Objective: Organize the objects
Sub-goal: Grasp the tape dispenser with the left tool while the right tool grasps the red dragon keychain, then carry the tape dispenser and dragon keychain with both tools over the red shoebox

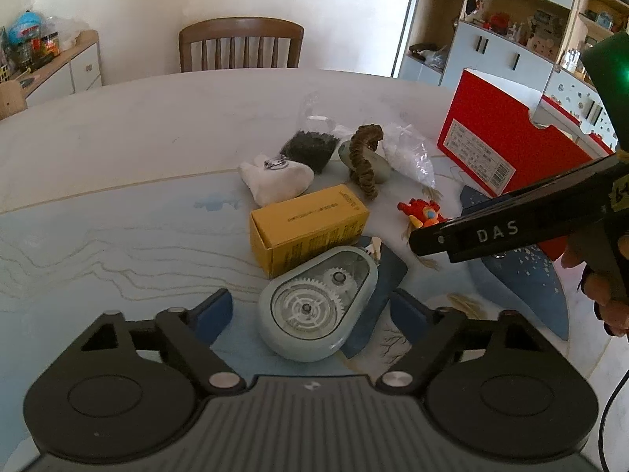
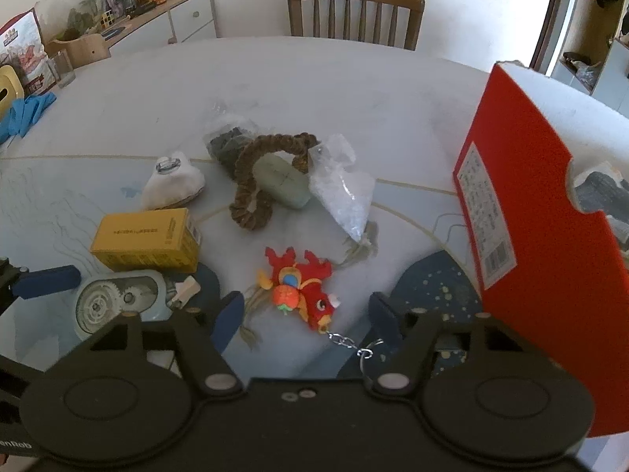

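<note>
My left gripper (image 1: 310, 312) is open, its blue pads on either side of a pale blue correction tape dispenser (image 1: 316, 303) lying on the table. My right gripper (image 2: 302, 312) is open around a red plush fish keychain (image 2: 302, 289). The dispenser also shows in the right wrist view (image 2: 118, 301). A yellow box (image 1: 308, 226) lies just beyond the dispenser. Farther back lie a white pouch (image 1: 275, 181), a bag of dark bits (image 1: 310, 147), a brown scrunchie (image 1: 363, 157) over a green soap (image 2: 281, 181), and a clear bag (image 1: 409, 153).
A red shoe box (image 2: 550, 236) stands open at the right of the table. A wooden chair (image 1: 241, 45) is at the far edge. A sideboard (image 2: 157, 19) with clutter is at the back left, shelves (image 1: 511, 31) at the back right.
</note>
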